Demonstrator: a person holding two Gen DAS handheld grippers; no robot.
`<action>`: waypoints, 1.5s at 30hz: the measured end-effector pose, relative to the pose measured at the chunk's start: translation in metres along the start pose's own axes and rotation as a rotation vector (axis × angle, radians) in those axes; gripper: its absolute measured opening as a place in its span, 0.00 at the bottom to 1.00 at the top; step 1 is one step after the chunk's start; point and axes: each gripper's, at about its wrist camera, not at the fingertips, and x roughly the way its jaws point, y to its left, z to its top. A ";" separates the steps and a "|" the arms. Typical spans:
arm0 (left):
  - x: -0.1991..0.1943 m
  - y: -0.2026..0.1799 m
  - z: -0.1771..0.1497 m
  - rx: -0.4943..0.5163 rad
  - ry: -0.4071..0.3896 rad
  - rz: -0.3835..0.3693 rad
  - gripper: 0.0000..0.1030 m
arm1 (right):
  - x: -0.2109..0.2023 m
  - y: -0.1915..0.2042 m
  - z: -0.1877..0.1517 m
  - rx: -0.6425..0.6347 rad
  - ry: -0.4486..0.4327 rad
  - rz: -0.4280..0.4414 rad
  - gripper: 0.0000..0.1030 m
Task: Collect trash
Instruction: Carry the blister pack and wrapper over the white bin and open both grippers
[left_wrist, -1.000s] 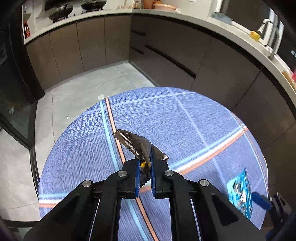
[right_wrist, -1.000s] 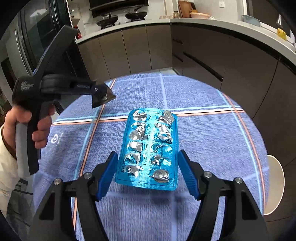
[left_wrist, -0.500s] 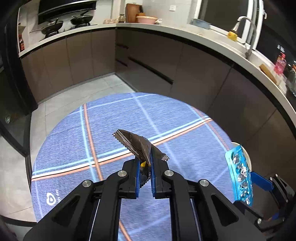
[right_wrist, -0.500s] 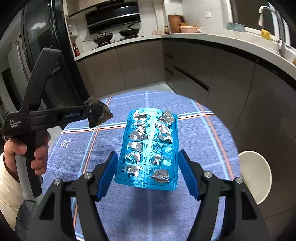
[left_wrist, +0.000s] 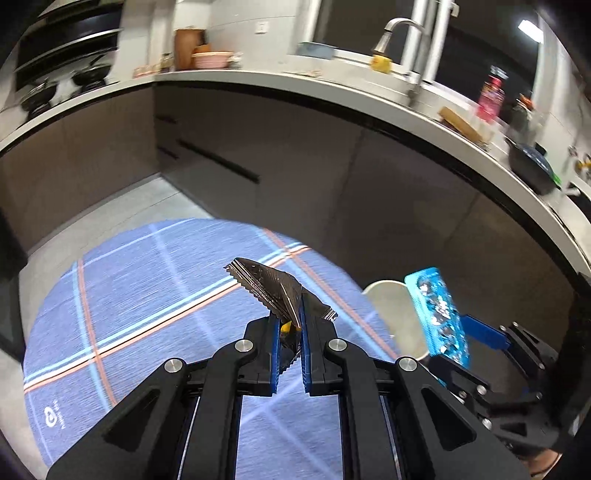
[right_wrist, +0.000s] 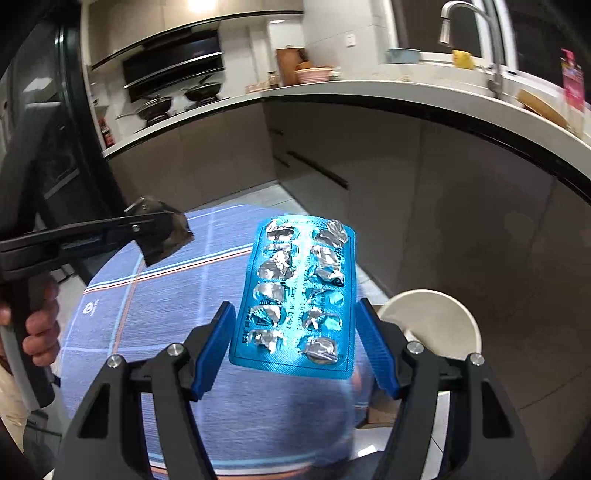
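Foil wrapper (left_wrist: 271, 286), crinkly and dark, is pinched tight in my left tongs (left_wrist: 289, 334), and my right tongs (right_wrist: 295, 332) are clamped across an empty blue blister pack (right_wrist: 299, 291). Both hang above the blue plaid table (right_wrist: 177, 325), with the white bin (right_wrist: 439, 317) at about 3 o'clock. Worry: the pack's only held by its edges, so a quick swing could pop it out before the bin.

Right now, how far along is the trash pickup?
Both pieces are off the tablecloth: the left hand-held gripper is shut on a foil wrapper, and the right hand-held gripper holds the empty blue blister pack. Dropping them is left; the round white object beside the table may be the bin.
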 end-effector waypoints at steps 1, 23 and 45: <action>0.003 -0.009 0.001 0.013 0.001 -0.013 0.08 | 0.000 -0.005 -0.001 0.007 -0.001 -0.007 0.65; 0.085 -0.141 0.007 0.167 0.098 -0.208 0.08 | 0.011 -0.132 -0.036 0.140 0.012 -0.138 0.65; 0.217 -0.187 -0.005 0.255 0.307 -0.206 0.09 | 0.103 -0.192 -0.076 0.120 0.130 -0.128 0.66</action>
